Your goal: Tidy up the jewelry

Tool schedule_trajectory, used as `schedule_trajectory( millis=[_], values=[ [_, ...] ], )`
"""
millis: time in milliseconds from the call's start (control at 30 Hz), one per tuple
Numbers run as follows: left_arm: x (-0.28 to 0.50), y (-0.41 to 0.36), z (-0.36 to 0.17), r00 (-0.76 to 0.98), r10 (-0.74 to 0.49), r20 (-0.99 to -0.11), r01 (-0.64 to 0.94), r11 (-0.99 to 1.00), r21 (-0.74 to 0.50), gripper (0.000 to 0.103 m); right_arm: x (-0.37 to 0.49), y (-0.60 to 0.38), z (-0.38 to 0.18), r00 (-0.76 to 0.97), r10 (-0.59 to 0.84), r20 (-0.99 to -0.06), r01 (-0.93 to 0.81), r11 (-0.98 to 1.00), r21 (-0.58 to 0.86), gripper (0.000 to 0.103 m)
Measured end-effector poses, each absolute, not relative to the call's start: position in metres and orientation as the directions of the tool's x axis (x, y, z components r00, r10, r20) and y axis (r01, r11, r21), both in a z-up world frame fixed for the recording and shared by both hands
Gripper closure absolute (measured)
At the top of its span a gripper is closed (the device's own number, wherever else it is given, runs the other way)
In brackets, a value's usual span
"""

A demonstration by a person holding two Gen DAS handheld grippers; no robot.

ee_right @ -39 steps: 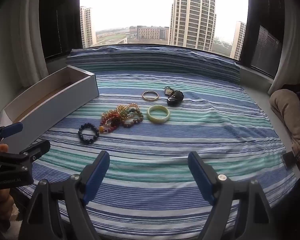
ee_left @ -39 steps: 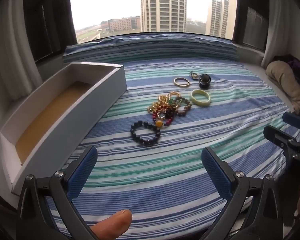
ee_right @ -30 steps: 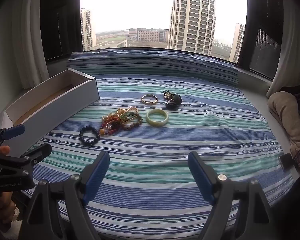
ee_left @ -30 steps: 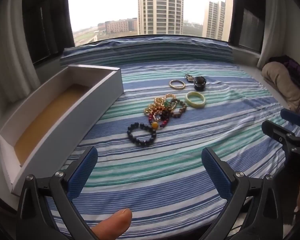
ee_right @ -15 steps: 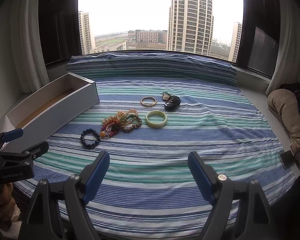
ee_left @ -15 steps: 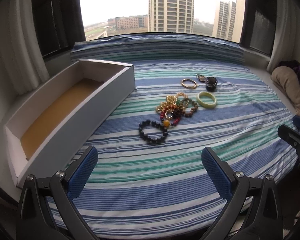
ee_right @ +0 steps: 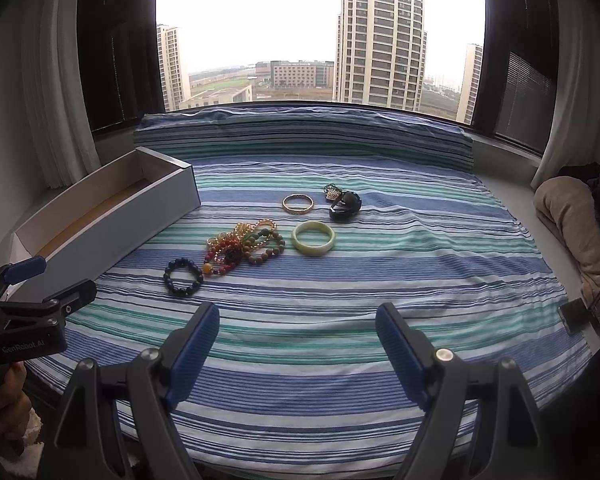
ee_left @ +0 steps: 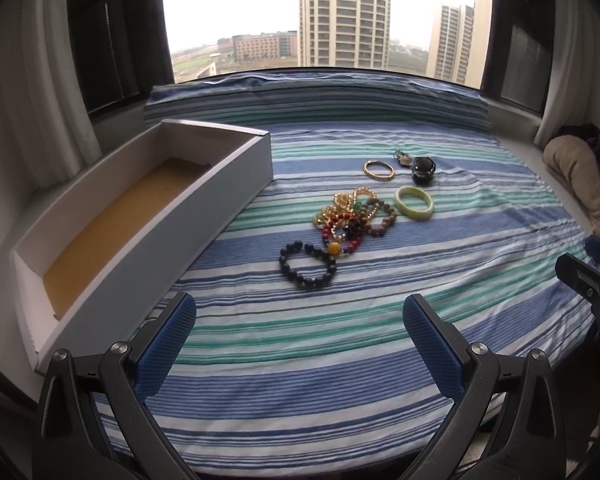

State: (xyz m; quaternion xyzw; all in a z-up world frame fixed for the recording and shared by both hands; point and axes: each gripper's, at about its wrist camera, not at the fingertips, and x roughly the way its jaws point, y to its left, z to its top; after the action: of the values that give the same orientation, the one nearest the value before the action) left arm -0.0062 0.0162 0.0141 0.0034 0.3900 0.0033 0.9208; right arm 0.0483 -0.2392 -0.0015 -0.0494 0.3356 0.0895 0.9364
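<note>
Left gripper [ee_left: 300, 344] jaws apart | right gripper [ee_right: 298, 346] jaws apart | bracelets [ee_left: 350, 216] on striped sheet [ee_left: 300, 380] beside box [ee_left: 140, 220]

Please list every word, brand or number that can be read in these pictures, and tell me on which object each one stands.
"GenRobot.AI", in pale letters on the black body of the left gripper, seen in the right wrist view; the last letters are slightly blurred.
No readable text on the white box, the jewelry or the striped sheet.
</note>
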Motion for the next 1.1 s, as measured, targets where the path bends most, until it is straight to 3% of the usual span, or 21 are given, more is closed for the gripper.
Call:
schedule_trajectory(
  millis=[1100],
  values=[
    [-0.0100,0.0167,0.0132,0.695,0.011,-0.719,-0.008,1.000,0.007,0.000,0.0459,-0.2402,0.0007,0.760,0.139,-0.635,-0.202,0.979,-0.028,0.021]
  ],
)
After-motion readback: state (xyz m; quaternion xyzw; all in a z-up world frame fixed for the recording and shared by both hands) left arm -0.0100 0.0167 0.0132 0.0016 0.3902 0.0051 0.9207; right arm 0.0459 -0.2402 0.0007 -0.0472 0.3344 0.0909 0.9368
